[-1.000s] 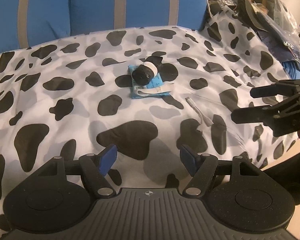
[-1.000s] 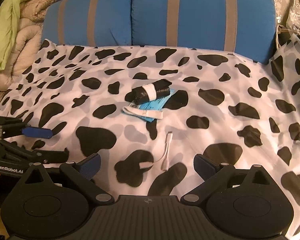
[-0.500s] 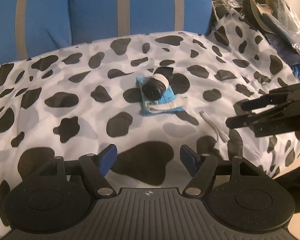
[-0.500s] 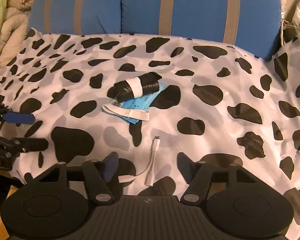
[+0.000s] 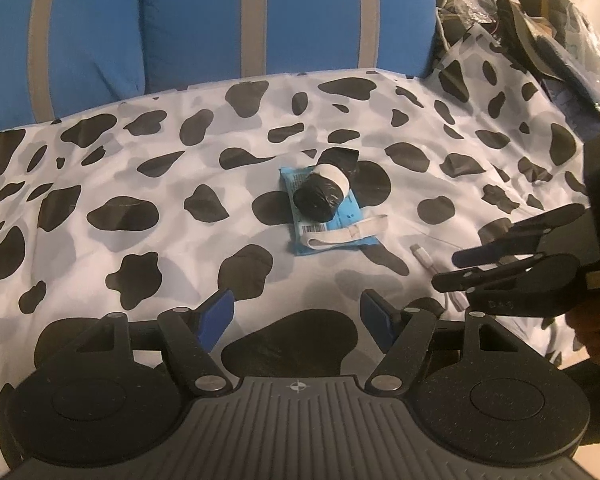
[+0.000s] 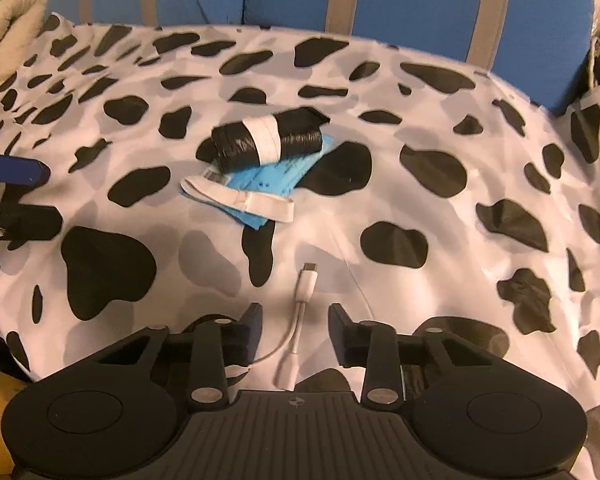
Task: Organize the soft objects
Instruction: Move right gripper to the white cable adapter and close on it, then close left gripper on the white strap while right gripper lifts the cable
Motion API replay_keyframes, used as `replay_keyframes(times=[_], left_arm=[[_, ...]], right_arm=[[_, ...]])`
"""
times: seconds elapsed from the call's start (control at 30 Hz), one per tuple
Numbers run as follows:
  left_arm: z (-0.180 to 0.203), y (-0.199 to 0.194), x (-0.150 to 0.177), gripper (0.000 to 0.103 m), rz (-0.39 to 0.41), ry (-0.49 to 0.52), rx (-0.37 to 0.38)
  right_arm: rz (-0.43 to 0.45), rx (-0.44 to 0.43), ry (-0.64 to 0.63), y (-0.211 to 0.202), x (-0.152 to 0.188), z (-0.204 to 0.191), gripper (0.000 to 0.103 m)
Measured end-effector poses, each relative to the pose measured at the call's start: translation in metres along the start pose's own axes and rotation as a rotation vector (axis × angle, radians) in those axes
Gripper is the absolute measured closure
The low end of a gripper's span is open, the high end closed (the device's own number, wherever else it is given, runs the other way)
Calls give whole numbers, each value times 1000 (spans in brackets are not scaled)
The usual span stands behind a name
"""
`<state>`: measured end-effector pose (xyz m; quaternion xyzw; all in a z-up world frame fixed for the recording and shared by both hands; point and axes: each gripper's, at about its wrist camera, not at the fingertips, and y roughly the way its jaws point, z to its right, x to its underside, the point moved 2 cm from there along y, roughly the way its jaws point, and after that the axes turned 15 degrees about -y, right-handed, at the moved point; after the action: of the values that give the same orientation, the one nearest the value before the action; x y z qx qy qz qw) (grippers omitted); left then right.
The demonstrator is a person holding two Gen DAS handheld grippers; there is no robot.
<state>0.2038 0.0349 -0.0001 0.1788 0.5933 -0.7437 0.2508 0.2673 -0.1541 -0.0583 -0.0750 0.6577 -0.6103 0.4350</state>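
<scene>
Below, white adapter cable [image 6: 300, 320] between closing right tongs [image 6: 295, 328]

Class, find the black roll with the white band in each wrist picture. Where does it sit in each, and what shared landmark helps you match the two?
Left wrist view: the black roll sits just above centre, seen end-on, on top of the blue packet.
Right wrist view: the roll lies upper-centre, seen side-on, left of middle.
Shared landmark: the blue packet under it, with a white strap across.
</scene>
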Motion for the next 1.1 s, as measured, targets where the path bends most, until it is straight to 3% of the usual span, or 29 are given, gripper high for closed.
replay_keyframes(times=[0.23, 0.3, 0.4, 0.6, 0.77, 1.1], left_arm=[[1, 3, -1, 34, -5, 8, 8], [2, 3, -1, 34, -5, 11, 11], [3, 5, 0, 34, -8, 17, 18], [10, 6, 1, 34, -16, 33, 68], [24, 4, 4, 34, 7, 117, 129], [47, 13, 7, 34, 56, 275, 133]], right_arm=[[-50, 8, -23, 13, 4, -8, 80], [-61, 6, 3, 13, 5, -4, 91], [-63, 3, 23, 13, 6, -1, 97], [-54, -2, 36, 5, 5, 2, 98], [-28, 5, 79, -7, 1, 13, 99], [19, 13, 99, -26, 0, 23, 99]])
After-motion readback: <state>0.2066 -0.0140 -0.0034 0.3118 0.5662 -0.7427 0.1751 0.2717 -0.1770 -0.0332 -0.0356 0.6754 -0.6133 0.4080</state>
